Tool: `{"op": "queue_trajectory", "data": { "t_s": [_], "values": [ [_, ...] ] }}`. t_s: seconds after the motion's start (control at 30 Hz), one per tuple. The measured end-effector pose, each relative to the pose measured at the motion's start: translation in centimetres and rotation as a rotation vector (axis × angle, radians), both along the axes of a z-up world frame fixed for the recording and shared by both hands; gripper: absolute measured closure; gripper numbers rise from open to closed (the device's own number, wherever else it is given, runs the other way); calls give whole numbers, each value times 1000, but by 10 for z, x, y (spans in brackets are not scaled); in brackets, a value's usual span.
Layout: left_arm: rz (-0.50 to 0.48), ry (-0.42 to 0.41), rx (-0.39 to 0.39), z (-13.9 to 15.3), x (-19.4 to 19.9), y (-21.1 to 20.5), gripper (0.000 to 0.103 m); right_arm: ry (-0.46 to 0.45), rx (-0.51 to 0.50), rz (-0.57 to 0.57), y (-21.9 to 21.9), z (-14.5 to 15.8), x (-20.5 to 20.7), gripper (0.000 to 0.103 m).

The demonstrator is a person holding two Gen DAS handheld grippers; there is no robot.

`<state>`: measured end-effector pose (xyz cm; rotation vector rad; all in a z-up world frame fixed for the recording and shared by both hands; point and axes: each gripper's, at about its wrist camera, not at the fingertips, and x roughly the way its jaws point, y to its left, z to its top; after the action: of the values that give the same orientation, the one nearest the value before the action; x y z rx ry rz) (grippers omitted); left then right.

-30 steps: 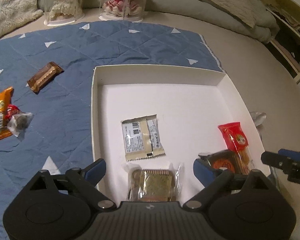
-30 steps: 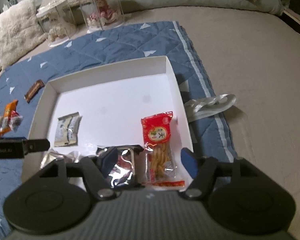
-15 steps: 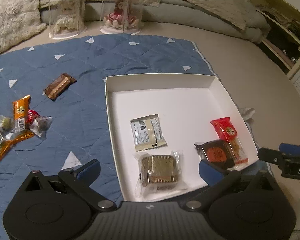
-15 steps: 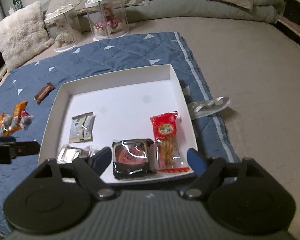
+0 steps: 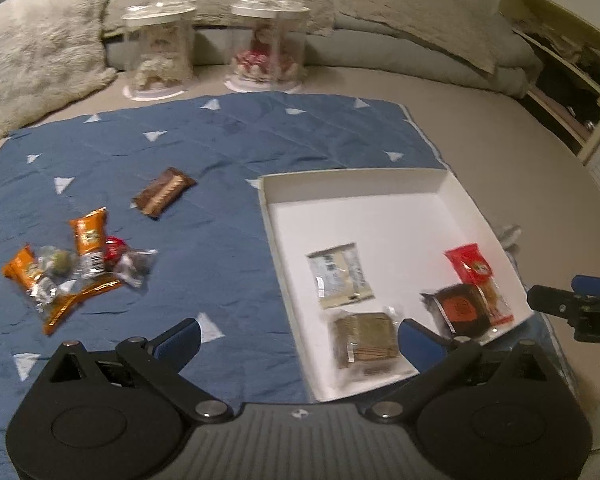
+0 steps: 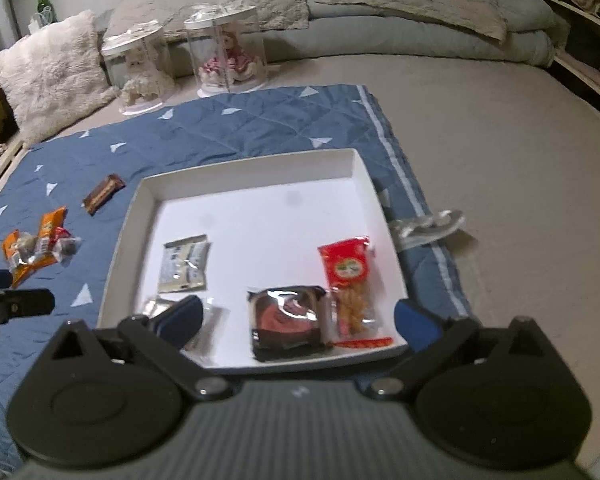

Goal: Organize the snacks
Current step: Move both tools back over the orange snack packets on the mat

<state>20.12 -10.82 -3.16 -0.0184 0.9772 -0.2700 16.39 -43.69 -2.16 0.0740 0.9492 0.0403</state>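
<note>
The white tray (image 5: 268, 200) (image 6: 140, 208) holds a grey sachet (image 5: 338, 274), a clear-wrapped cracker (image 5: 366, 338), a dark packet (image 6: 288, 322) and a red packet (image 6: 350, 280). On the blue blanket lie a brown bar (image 5: 164, 192) and a pile of orange, red and clear snacks (image 5: 72, 264). My left gripper (image 5: 298, 340) hangs open and empty above the tray's near left edge. My right gripper (image 6: 298, 320) hovers over the tray's near side with its jaws opening. The dark packet lies below them, untouched.
Two clear domes with dolls (image 5: 268, 40) and a fluffy pillow (image 5: 40, 52) stand behind the blanket (image 5: 220, 140). A silver wrapper (image 6: 428, 226) lies right of the tray. Grey bedding lines the back and a shelf (image 5: 572, 80) the far right.
Both grippers rose and drew back from the tray. The right jaws spread wide and let go of the dark packet, which now lies in the tray. The left gripper drifted left.
</note>
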Motion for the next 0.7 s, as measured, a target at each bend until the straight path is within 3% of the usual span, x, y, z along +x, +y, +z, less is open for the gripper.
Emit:
{"op": "queue_trajectory", "data": {
  "t_s": [0.5,0.7],
  "values": [
    [119,-27,29,10,9,102,0,2,42,133,84,-6,45,0],
    [215,-20,55,9,15,142,0,-6,56,206,131,-8,60,0]
  ]
}}
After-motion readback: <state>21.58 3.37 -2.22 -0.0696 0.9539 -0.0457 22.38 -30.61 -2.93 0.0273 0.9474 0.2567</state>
